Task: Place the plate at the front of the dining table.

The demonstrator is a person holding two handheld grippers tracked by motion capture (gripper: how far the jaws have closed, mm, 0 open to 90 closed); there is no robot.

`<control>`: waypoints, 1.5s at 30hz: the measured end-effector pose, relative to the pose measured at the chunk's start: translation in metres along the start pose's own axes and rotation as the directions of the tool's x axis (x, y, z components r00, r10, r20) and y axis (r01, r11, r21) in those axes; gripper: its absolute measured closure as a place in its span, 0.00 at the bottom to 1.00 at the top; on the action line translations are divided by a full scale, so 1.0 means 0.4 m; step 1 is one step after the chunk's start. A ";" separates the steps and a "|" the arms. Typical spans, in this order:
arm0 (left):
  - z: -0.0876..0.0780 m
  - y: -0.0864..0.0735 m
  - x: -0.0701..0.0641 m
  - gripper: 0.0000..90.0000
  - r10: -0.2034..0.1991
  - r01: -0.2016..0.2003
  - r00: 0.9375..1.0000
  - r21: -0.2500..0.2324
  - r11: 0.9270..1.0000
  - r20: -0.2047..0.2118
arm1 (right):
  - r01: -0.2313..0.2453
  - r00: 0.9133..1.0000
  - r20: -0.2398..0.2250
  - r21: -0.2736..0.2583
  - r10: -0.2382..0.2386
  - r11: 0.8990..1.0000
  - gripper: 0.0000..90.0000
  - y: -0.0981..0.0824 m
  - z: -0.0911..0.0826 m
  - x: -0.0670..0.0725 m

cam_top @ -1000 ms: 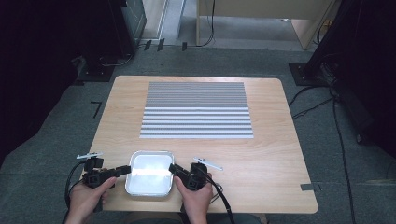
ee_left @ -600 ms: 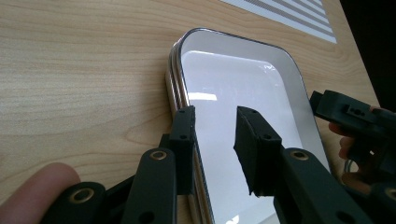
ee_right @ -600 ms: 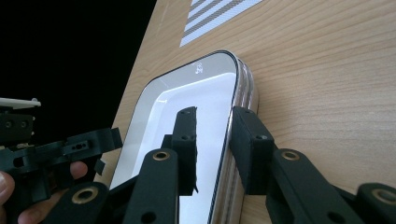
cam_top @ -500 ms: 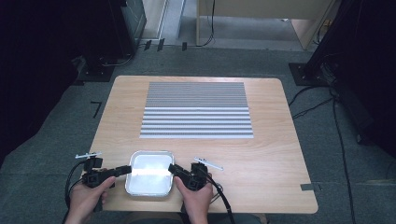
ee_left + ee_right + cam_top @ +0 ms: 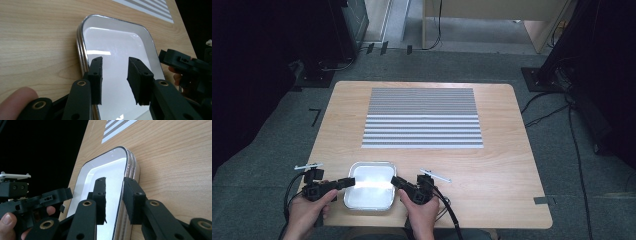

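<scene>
Little has shifted since the earlier frames: both hands and the tray sit where they were, though the left gripper's jaws have just been opening.

Tray (image 5: pixel 370 186): shallow, rounded-rectangle metal piece with a white glossy inside and a ribbed silver rim. It lies flat on the table (image 5: pixel 512 165), at the near edge, well short of the mat.

Left gripper (image 5: pixel 347 183): at the tray's left rim, held level, pointing across the tray. In the left gripper view (image 5: pixel 115 75) the jaws stand apart; one pad hangs over the rim, the other over the white inside, with a clear gap between them. No pad visibly presses the metal.

Right gripper (image 5: pixel 395 182): at the tray's right rim, opposite the left one. In the right gripper view (image 5: pixel 113 195) its jaws straddle the rim, one pad inside over the white floor, the other outside against the ribbed wall. Whether the pads actually press the rim I cannot tell.

Left hand (image 5: pixel 307 212): just left of the tray, wrapped round its gripper's handle.

Right hand (image 5: pixel 422 216): just right of the tray, likewise on its handle; a cable trails back from it.

Mat (image 5: pixel 422 118): grey-and-white striped sheet, beyond the tray, lying flat mid-table.

Floor (image 5: pixel 277 145): grey carpet around the table, farthest from the tray.
</scene>
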State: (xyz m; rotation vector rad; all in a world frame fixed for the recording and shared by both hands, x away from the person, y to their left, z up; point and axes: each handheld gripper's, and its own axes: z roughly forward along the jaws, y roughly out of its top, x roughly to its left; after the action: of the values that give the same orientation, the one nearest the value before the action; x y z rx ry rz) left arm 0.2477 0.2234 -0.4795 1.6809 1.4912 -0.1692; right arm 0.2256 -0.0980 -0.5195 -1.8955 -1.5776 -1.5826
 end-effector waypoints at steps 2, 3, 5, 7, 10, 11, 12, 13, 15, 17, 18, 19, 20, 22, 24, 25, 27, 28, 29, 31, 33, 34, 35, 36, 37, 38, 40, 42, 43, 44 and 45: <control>-0.009 0.002 0.006 0.71 -0.007 0.007 1.000 -0.015 1.000 -0.009 | -0.001 1.000 -0.003 -0.002 0.001 1.000 0.81 0.001 -0.002 0.000; -0.013 0.003 0.010 0.71 -0.011 0.011 1.000 -0.019 1.000 -0.011 | -0.002 1.000 -0.004 -0.003 0.002 1.000 0.81 0.002 -0.003 0.000; -0.016 0.004 0.017 0.71 -0.016 0.016 1.000 -0.017 1.000 -0.019 | -0.004 1.000 -0.008 -0.006 0.004 1.000 0.81 0.003 -0.004 0.000; -0.013 0.003 0.020 0.71 -0.016 0.016 1.000 -0.003 1.000 -0.020 | -0.015 0.999 -0.030 -0.005 0.015 1.000 0.81 0.005 -0.005 0.001; -0.006 0.001 0.016 0.70 -0.006 0.006 1.000 0.012 1.000 -0.030 | -0.017 0.999 -0.044 -0.002 0.017 1.000 0.80 0.005 -0.003 0.006; -0.006 0.001 0.016 0.70 -0.006 0.006 1.000 0.012 1.000 -0.030 | -0.017 0.999 -0.044 -0.002 0.017 1.000 0.80 0.005 -0.003 0.006; -0.004 0.001 0.015 0.70 -0.002 0.003 0.999 0.013 1.000 -0.032 | -0.013 0.999 -0.041 -0.003 0.013 1.000 0.80 0.004 -0.003 0.006; -0.004 0.001 0.014 0.70 -0.001 0.001 0.999 0.013 1.000 -0.034 | -0.008 0.999 -0.035 -0.007 0.008 1.000 0.80 0.004 -0.003 0.006; -0.005 0.001 0.015 0.70 -0.003 0.004 0.999 0.011 1.000 -0.033 | -0.003 1.000 -0.015 -0.016 0.003 1.000 0.80 0.003 -0.003 0.003; -0.005 0.001 0.015 0.70 -0.003 0.003 0.999 0.014 1.000 -0.033 | -0.004 1.000 -0.013 -0.017 0.004 1.000 0.80 0.003 -0.003 0.003; -0.004 0.000 0.015 0.70 -0.003 0.003 0.999 0.017 1.000 -0.034 | -0.005 1.000 -0.013 -0.017 0.005 1.000 0.79 0.003 -0.003 0.003; -0.003 0.000 0.015 0.70 -0.002 0.002 0.999 0.019 1.000 -0.036 | -0.006 1.000 -0.009 -0.016 0.006 1.000 0.79 0.004 -0.002 0.001; -0.002 0.000 0.014 0.70 0.000 0.001 0.999 0.020 1.000 -0.038 | -0.006 1.000 -0.009 -0.016 0.006 1.000 0.79 0.004 -0.002 0.001; 0.000 -0.001 0.013 0.70 0.002 -0.001 0.999 0.023 1.000 -0.039 | -0.011 1.000 -0.012 -0.014 0.011 1.000 0.79 0.004 0.000 -0.002; 0.000 -0.001 0.013 0.70 0.002 -0.001 0.999 0.021 1.000 -0.041 | -0.028 0.999 -0.020 -0.006 0.028 1.000 0.79 0.003 0.003 -0.006; 0.000 -0.001 0.013 0.71 0.002 -0.001 0.999 0.021 1.000 -0.041 | -0.038 0.999 -0.023 -0.002 0.038 0.999 0.79 0.002 0.005 -0.009; 0.000 -0.001 0.012 0.71 0.001 -0.001 0.999 0.019 1.000 -0.044 | -0.082 0.996 -0.047 0.003 0.082 0.997 0.80 0.002 0.006 -0.020; 0.000 -0.001 0.012 0.71 0.001 -0.001 0.999 0.019 1.000 -0.044 | -0.082 0.996 -0.047 0.003 0.082 0.997 0.80 0.002 0.006 -0.020; 0.001 -0.001 0.010 0.71 0.004 -0.003 0.999 0.015 1.000 -0.050 | -0.127 0.989 -0.069 0.014 0.127 0.992 0.82 0.004 0.005 -0.032; 0.001 -0.001 0.009 0.71 0.005 -0.004 0.999 0.014 1.000 -0.051 | -0.139 0.987 -0.073 0.017 0.140 0.990 0.83 0.004 0.005 -0.034; 0.001 -0.001 0.009 0.71 0.007 -0.006 0.999 0.014 1.000 -0.053 | -0.150 0.986 -0.076 0.025 0.151 0.988 0.85 0.004 0.003 -0.036; 0.001 -0.001 0.009 0.71 0.006 -0.006 0.999 0.014 1.000 -0.053 | -0.151 0.985 -0.076 0.025 0.152 0.988 0.85 0.004 0.002 -0.037; 0.001 -0.001 0.009 0.71 0.007 -0.006 0.999 0.014 1.000 -0.053 | -0.154 0.985 -0.077 0.025 0.156 0.988 0.86 0.004 0.002 -0.037; 0.001 -0.001 0.009 0.71 0.006 -0.006 0.999 0.014 1.000 -0.053 | -0.162 0.983 -0.086 0.022 0.163 0.987 0.86 0.005 -0.001 -0.037; 0.001 -0.001 0.008 0.71 0.008 -0.007 0.998 0.013 1.000 -0.055 | -0.165 0.982 -0.090 0.022 0.167 0.986 0.86 0.005 -0.002 -0.037; 0.001 -0.001 0.008 0.71 0.008 -0.007 0.998 0.013 1.000 -0.055 | -0.165 0.982 -0.090 0.022 0.167 0.986 0.86 0.005 -0.002 -0.037; 0.001 -0.001 0.008 0.71 0.010 -0.009 0.998 0.014 1.000 -0.055 | -0.172 0.980 -0.099 0.019 0.173 0.985 0.86 0.006 -0.006 -0.034; 0.001 -0.001 0.008 0.71 0.009 -0.008 0.999 0.014 1.000 -0.053 | -0.178 0.978 -0.113 0.013 0.178 0.984 0.87 0.008 -0.009 -0.031; 0.001 -0.001 0.008 0.71 0.008 -0.007 0.999 0.014 1.000 -0.053 | -0.184 0.974 -0.131 0.010 0.183 0.983 0.87 0.011 -0.013 -0.027; 0.001 -0.001 0.008 0.71 0.009 -0.008 0.999 0.014 1.000 -0.053 | -0.184 0.974 -0.131 0.010 0.183 0.983 0.87 0.011 -0.013 -0.027; 0.002 -0.001 0.008 0.71 0.010 -0.009 0.999 0.014 1.000 -0.052 | -0.185 0.974 -0.135 0.010 0.184 0.983 0.86 0.012 -0.015 -0.024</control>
State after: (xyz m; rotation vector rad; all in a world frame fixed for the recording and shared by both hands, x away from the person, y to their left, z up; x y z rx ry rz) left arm 0.2485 0.2253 -0.4820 1.7151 1.5231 -0.1317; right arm 0.2274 -0.1098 -0.5228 -1.8336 -1.3044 -1.5965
